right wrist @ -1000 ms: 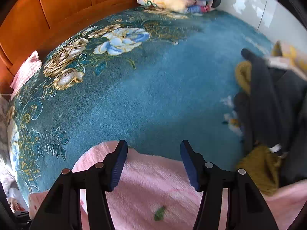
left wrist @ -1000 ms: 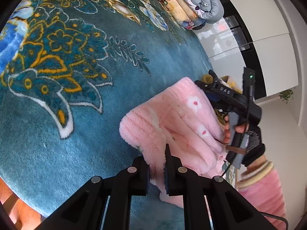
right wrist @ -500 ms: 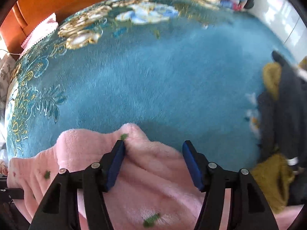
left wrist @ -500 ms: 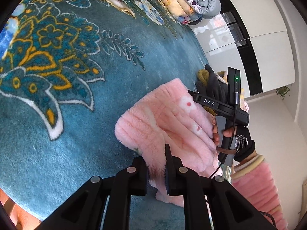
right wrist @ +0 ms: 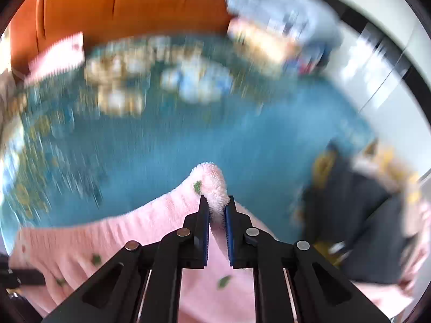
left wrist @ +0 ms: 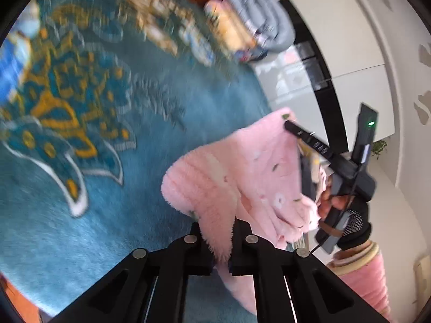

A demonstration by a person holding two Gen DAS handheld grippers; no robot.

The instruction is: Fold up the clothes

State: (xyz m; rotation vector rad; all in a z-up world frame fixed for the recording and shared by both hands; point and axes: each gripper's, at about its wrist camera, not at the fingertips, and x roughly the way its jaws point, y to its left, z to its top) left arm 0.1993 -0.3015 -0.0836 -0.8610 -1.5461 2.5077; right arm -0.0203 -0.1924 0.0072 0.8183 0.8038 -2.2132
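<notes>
Now both grippers are clamped on the same pink fleece garment [left wrist: 237, 177], which is lifted off the blue flowered blanket [left wrist: 113, 188] covering the bed. The left gripper [left wrist: 218, 242] pinches a thick fold of the fleece between its closed black fingers, and the cloth bulges up and away from it in a rounded hump. Seen from the left wrist camera, the right gripper [left wrist: 289, 125] reaches in from the right side, its dark tip on the far upper corner of the garment, with a gloved hand [left wrist: 347, 212] and a pink sleeve [left wrist: 369, 277] behind it. From the right wrist camera, the right gripper [right wrist: 216, 215] has its blue pads [right wrist: 204, 231] squeezed on a narrow ridge of fleece that sticks up past the fingertips; the rest of the garment [right wrist: 129, 237] spreads down and to the left, dotted with small green marks. A pile of dark and mustard-coloured clothes [right wrist: 358, 204] lies near the right edge of the bed. Folded quilts [right wrist: 280, 29] are stacked at the far end, against an orange wooden headboard [right wrist: 134, 2]. Both views are blurred, so finer details of the blanket pattern cannot be told.
</notes>
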